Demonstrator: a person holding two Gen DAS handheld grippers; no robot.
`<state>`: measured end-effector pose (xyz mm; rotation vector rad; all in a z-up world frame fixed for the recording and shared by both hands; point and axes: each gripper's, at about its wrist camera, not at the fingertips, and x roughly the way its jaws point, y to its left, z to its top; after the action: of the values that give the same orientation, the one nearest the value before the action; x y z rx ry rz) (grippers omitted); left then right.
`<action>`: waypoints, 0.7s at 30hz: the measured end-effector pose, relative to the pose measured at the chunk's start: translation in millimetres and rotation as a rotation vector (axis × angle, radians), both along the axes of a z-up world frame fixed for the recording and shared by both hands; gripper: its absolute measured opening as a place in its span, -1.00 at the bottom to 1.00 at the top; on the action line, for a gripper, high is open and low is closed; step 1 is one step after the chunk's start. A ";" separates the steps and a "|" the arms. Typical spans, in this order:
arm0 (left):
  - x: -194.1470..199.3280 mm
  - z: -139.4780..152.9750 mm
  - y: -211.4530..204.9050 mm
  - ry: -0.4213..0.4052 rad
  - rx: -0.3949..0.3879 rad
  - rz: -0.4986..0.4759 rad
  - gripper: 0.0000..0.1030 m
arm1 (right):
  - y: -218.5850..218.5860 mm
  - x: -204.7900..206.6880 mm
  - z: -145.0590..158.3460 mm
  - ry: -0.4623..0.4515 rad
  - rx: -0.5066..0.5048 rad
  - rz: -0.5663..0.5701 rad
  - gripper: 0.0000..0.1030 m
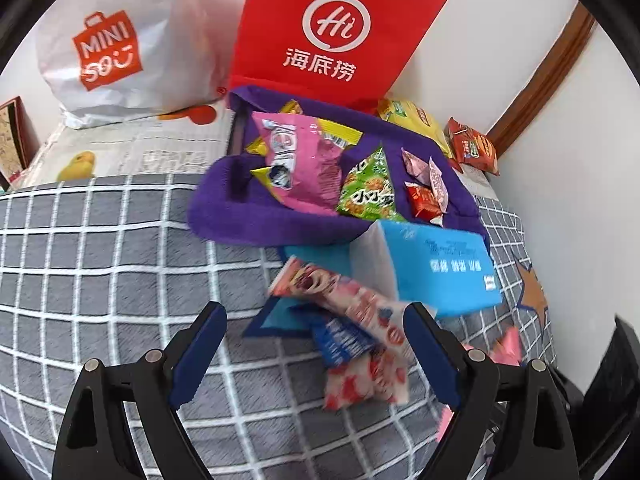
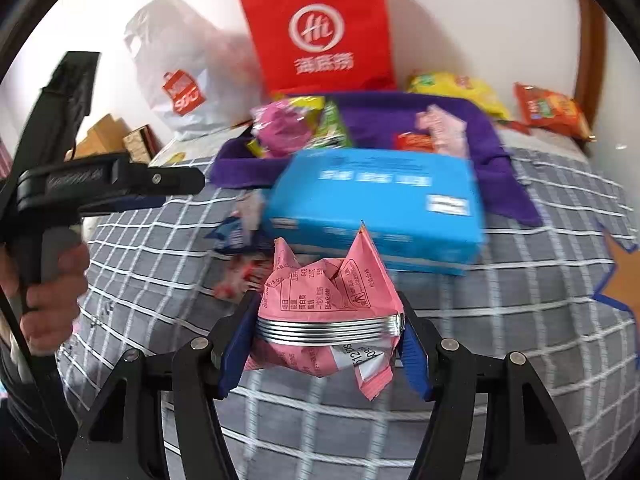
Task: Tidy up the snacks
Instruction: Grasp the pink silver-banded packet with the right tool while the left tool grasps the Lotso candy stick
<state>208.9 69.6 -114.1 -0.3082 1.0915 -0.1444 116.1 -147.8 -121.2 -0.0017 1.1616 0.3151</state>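
A purple fabric tray [image 1: 224,216] on the grey checked bedspread holds a pink bag [image 1: 308,160], a green packet [image 1: 368,188] and small pink and red packets. My left gripper [image 1: 316,328] is open above a long strawberry-print packet [image 1: 360,312] and a blue packet [image 1: 344,340], in front of a blue box [image 1: 440,268]. My right gripper [image 2: 328,328] is shut on a pink snack packet [image 2: 328,292], held above the bedspread in front of the blue box [image 2: 376,204]. The purple tray [image 2: 400,120] lies beyond. The left gripper also shows in the right wrist view [image 2: 176,184].
A red Haidilao bag [image 1: 332,28] and a white Miniso bag [image 1: 120,44] stand against the wall behind the tray. Yellow [image 1: 416,120] and red [image 1: 472,144] snack bags lie by the wall at right. Boxes [image 2: 120,136] sit at the far left. A wooden frame [image 1: 540,76] runs along the wall.
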 end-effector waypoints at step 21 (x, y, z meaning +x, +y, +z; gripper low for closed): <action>10.1 -42.8 0.6 0.155 -0.026 0.039 -0.56 | -39.9 -15.9 -3.7 -0.016 -0.070 -0.075 0.24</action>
<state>219.0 70.1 -157.0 -0.3688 1.2370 -0.1016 100.2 -187.8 -124.9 -0.0218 1.1536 0.2072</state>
